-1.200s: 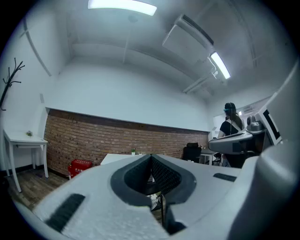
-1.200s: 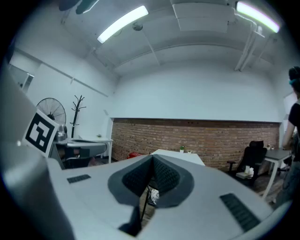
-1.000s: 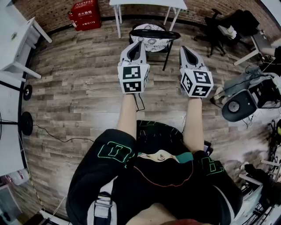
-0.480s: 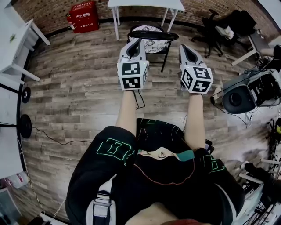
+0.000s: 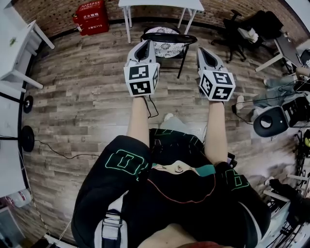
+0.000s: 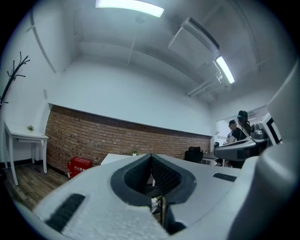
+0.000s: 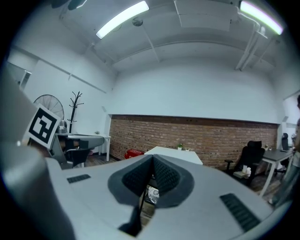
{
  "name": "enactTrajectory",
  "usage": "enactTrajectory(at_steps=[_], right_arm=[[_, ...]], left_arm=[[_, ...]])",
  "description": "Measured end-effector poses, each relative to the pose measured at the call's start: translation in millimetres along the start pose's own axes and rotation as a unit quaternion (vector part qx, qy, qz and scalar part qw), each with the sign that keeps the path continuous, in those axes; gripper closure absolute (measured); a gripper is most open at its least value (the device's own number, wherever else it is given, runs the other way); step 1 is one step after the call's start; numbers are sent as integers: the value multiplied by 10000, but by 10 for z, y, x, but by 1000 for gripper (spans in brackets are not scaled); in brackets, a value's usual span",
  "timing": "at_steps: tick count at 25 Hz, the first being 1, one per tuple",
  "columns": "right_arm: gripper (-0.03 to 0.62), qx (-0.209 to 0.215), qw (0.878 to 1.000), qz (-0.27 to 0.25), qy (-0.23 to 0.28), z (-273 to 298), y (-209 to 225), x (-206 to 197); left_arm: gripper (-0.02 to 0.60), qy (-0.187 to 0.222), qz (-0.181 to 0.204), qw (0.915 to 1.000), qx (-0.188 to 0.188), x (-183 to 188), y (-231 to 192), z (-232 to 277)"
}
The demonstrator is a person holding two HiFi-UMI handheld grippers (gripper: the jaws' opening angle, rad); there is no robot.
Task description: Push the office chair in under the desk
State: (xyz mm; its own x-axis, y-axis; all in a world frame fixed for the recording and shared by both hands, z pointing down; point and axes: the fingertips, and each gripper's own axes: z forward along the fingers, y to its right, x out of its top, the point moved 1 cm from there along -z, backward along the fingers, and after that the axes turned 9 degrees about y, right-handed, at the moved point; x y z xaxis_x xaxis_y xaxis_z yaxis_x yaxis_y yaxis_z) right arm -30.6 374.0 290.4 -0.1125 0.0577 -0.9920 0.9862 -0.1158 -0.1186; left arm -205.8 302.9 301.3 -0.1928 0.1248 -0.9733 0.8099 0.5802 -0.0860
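Note:
The chair (image 5: 168, 44), with a black frame and a patterned seat cushion, stands in front of the white desk (image 5: 162, 5) at the top of the head view. My left gripper (image 5: 145, 44) is held level with its tip at the left end of the chair's black back rail. My right gripper (image 5: 202, 50) sits just off the rail's right end. I cannot tell whether either one touches it. Both are shut with nothing between the pads. A bit of the cushion (image 6: 154, 205) shows below the left gripper (image 6: 151, 159), and below the right gripper (image 7: 152, 159) too.
A red box (image 5: 90, 17) stands by the brick wall. White tables (image 5: 14, 43) line the left side, with round black stand bases (image 5: 29, 138) on the floor. A black office chair (image 5: 242, 34) and cluttered equipment (image 5: 271, 121) fill the right side, beside a person's legs (image 5: 278, 89).
Both grippers stay shut and in nearly the same place behind the chair. A shoe has come into view under my arms. The equipment at the right has shifted, and someone's legs now show there.

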Motion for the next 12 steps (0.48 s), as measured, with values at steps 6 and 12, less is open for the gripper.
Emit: enactTrajectory(at_steps=[6, 12], right_arm=[[589, -158, 9995, 268, -75, 112, 193, -159], [589, -113, 9989, 443, -111, 514, 387, -301]], left_arm=[[572, -47, 29, 9999, -114, -144, 44, 136], [573, -127, 105, 9998, -138, -303, -40, 503]])
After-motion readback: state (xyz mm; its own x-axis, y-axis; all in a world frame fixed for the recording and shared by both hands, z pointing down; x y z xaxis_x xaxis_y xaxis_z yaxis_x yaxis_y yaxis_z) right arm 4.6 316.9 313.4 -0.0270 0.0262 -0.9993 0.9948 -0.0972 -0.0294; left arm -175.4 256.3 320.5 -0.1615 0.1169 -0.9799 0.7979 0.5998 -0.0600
